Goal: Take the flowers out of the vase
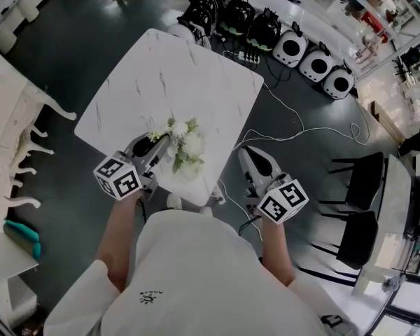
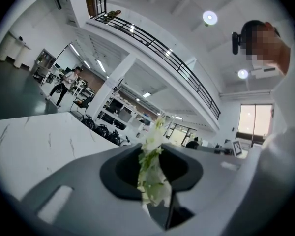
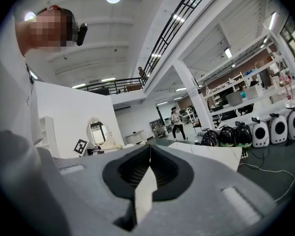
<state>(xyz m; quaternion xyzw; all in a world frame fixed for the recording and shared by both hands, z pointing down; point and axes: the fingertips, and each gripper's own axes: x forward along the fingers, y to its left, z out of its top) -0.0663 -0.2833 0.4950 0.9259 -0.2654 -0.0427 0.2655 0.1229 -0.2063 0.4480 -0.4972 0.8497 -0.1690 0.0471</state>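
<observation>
A bunch of white flowers (image 1: 185,145) with green leaves stands near the front edge of the white marble table (image 1: 175,68); the blooms hide the vase from above. My left gripper (image 1: 162,140) reaches into the bunch from the left. In the left gripper view its jaws (image 2: 156,149) are shut on a pale green and white flower sprig (image 2: 152,171) that sticks up between them. My right gripper (image 1: 246,152) hangs off the table's right side, apart from the flowers, and its jaws (image 3: 150,149) are shut with nothing between them.
A row of black and white carrier packs (image 1: 315,65) lines the floor beyond the table, with white cables (image 1: 294,128) trailing from them. Black chairs (image 1: 360,201) stand at the right, white ornate furniture (image 1: 14,138) at the left. A person (image 3: 177,122) walks far off.
</observation>
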